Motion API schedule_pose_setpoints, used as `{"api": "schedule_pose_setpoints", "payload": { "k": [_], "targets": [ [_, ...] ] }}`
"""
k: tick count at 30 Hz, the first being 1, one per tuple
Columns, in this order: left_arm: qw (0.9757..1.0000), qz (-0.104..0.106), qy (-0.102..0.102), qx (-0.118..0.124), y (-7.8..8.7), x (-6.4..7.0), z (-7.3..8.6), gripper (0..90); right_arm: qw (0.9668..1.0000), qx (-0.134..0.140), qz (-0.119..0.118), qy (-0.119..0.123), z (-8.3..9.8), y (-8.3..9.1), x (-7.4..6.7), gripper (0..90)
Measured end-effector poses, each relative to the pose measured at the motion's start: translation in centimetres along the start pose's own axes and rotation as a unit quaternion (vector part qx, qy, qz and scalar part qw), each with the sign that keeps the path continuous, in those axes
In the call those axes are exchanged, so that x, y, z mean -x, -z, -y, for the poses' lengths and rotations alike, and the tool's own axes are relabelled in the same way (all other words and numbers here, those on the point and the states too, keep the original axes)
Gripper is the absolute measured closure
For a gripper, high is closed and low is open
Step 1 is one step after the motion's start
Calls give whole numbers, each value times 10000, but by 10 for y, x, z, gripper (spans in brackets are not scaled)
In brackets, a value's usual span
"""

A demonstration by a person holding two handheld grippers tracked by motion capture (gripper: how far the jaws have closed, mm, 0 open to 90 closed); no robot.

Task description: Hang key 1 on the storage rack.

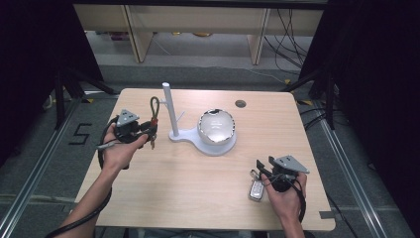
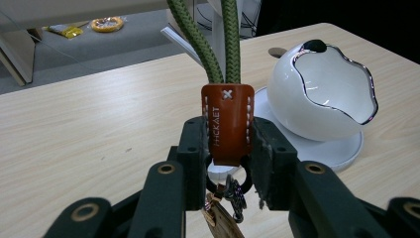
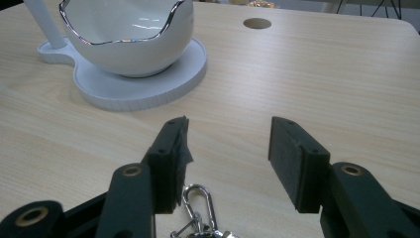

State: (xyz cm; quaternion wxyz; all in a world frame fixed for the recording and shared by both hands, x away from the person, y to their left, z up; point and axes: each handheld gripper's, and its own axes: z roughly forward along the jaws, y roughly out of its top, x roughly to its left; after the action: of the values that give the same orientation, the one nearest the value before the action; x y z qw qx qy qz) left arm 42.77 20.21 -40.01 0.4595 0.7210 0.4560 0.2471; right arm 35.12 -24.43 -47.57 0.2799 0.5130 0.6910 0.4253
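Keyrings: 2. Rope-loop keyring (image 2: 227,119) pinched in left gripper (image 1: 143,130), 9 o'clock of white stand (image 1: 210,144).
Car-key ring (image 1: 256,188): on table, 9 o'clock of right gripper (image 1: 261,168), jaws spread.
Hands: both low, still.

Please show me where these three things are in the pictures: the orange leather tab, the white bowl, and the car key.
orange leather tab (image 2: 227,121), left gripper view, middle of its face, between the pads.
white bowl (image 3: 130,35), right gripper view, its outer wall.
car key (image 1: 256,190), high view, middle of its body, on the table.
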Motion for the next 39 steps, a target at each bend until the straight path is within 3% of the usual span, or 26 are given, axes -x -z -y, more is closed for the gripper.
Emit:
{"api": "schedule_pose_setpoints", "payload": {
  "k": [39],
  "targets": [
    [9998,101,35,-185,-26,5,2,679,10000,36,-48,-11,1,-1,1,502]
  ]
}}
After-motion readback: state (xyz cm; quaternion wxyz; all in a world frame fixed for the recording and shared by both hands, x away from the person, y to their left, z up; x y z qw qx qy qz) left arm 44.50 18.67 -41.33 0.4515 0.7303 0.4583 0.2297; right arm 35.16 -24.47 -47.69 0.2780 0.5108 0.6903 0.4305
